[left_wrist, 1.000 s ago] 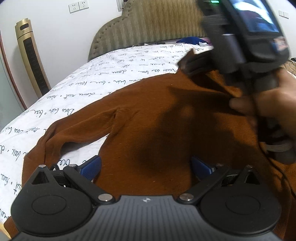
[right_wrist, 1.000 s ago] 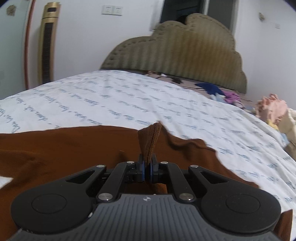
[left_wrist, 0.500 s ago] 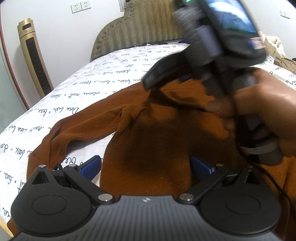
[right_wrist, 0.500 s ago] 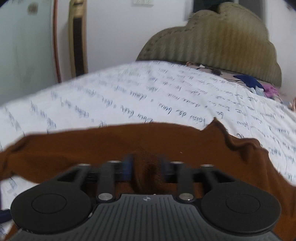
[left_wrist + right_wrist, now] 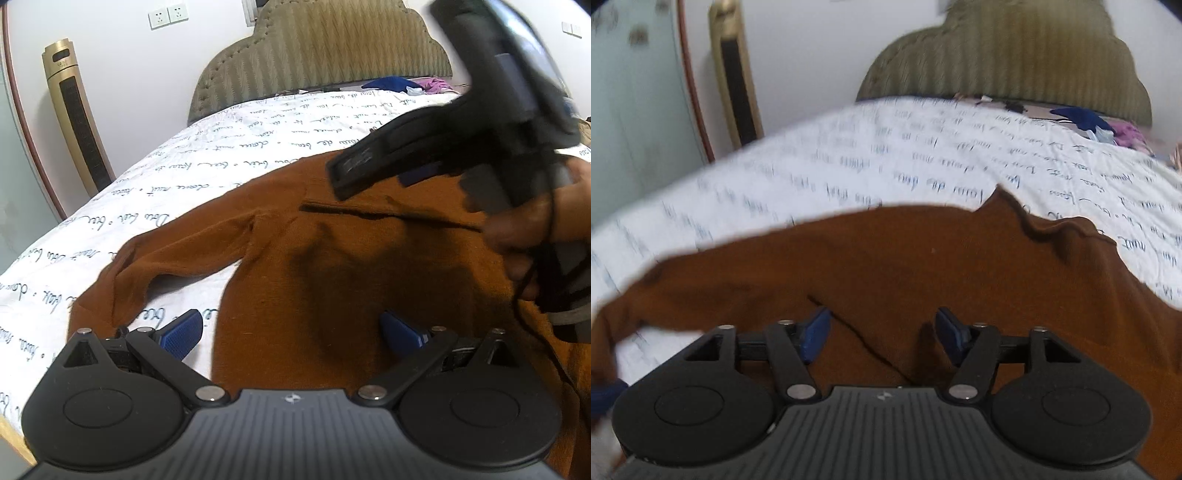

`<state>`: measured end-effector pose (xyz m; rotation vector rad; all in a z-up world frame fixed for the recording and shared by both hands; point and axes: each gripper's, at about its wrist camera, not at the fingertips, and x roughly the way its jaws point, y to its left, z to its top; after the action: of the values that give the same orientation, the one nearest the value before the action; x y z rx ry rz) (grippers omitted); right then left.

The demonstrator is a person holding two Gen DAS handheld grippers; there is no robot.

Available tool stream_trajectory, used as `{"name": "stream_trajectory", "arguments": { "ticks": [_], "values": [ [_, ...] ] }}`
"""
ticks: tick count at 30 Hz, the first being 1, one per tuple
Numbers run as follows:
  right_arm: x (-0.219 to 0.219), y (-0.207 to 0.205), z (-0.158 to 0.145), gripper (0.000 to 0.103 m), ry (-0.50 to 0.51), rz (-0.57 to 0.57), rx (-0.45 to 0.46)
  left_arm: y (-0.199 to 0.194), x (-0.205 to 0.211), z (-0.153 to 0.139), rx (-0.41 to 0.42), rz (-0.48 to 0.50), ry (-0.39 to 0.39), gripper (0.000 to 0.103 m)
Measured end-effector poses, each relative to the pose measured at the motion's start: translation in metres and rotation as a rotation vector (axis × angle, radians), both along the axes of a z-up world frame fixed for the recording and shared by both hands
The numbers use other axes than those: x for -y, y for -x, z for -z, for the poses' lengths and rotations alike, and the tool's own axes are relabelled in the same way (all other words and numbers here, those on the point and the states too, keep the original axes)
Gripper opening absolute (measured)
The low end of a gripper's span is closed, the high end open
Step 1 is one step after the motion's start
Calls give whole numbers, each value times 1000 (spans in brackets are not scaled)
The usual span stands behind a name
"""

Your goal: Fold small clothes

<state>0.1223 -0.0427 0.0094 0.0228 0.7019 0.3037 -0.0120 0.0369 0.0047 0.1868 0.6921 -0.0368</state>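
Right now a brown sweater (image 5: 354, 266) lies spread across the near part of the bed (image 5: 258, 147), on a white cover printed with script, one sleeve (image 5: 166, 258) stretched toward the bed's left edge. The left gripper (image 5: 291, 328) hovers low over the sweater's body, its blue pads (image 5: 183, 332) wide apart and holding nothing. The right gripper (image 5: 882, 332) hangs above the cloth too, fingers parted and empty, gripped by the person's right hand (image 5: 528, 236). A padded headboard (image 5: 325, 51) stands at the far end.
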Motion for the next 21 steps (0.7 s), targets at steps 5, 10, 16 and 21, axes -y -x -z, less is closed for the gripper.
{"name": "stream_trajectory", "arguments": {
  "ticks": [5,10,16,21],
  "values": [
    [12,21,-9,71,-40,10,13,16,-21,-15,45,-62,-21,103],
    [3,41,-17,71,-48,-56,46,33,-83,-33,87,-196,-30,103],
    [-44,62,-25,76,-37,-205,56,45,-188,-51,115,-549,-31,103],
    [-88,74,-24,79,-99,-410,-57,53,-245,-58,86,-595,136,103]
  ]
}}
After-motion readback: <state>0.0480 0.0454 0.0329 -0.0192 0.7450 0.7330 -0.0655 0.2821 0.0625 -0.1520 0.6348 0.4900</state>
